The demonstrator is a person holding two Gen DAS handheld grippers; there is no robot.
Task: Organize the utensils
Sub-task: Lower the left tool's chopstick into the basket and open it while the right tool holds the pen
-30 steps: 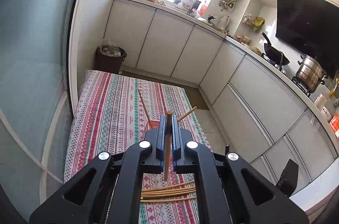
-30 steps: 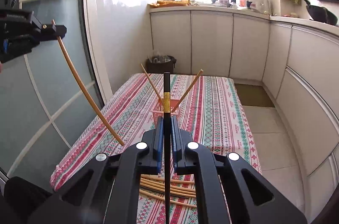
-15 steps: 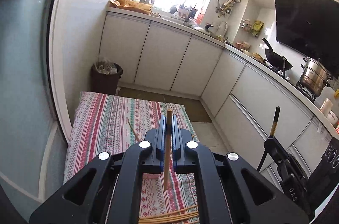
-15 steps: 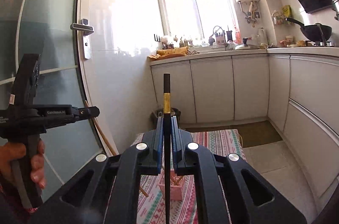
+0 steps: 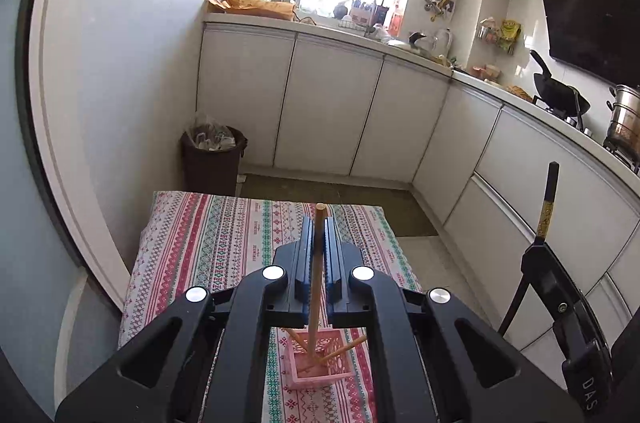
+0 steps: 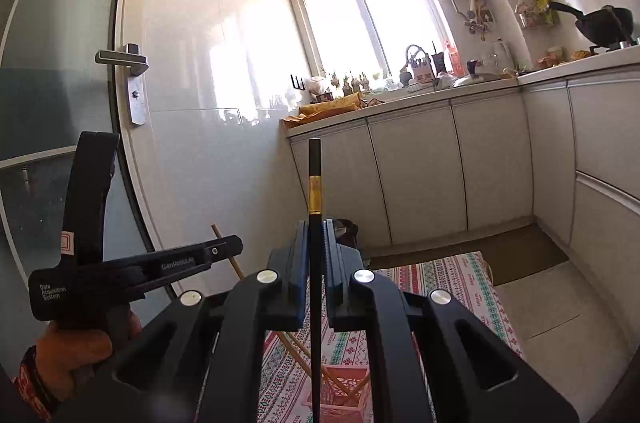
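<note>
Left wrist view: left gripper (image 5: 316, 273) pinches a pale wooden chopstick (image 5: 315, 279) upright between its pads, lower tip down inside the pink basket (image 5: 318, 357) directly below the jaws. Two more wooden sticks lean crossed in that basket. Basket sits on the striped tablecloth (image 5: 208, 243); cloth's far edge lies ahead of the gripper, bare floor beyond it and to the right up to the white cabinets (image 5: 328, 111), door frame close on the left. Right gripper shows at the right edge, well apart, gripping a black chopstick (image 5: 546, 203) with a gold band. Right wrist view: right gripper (image 6: 316, 263) clamps the black chopstick (image 6: 315, 263) vertical, gold band just above the jaws, lower end running down past the basket (image 6: 340, 391) below. Left gripper (image 6: 160, 265) sits beside it to the left, hand (image 6: 76, 351) on its handle, wooden stick angling down toward the basket.
</note>
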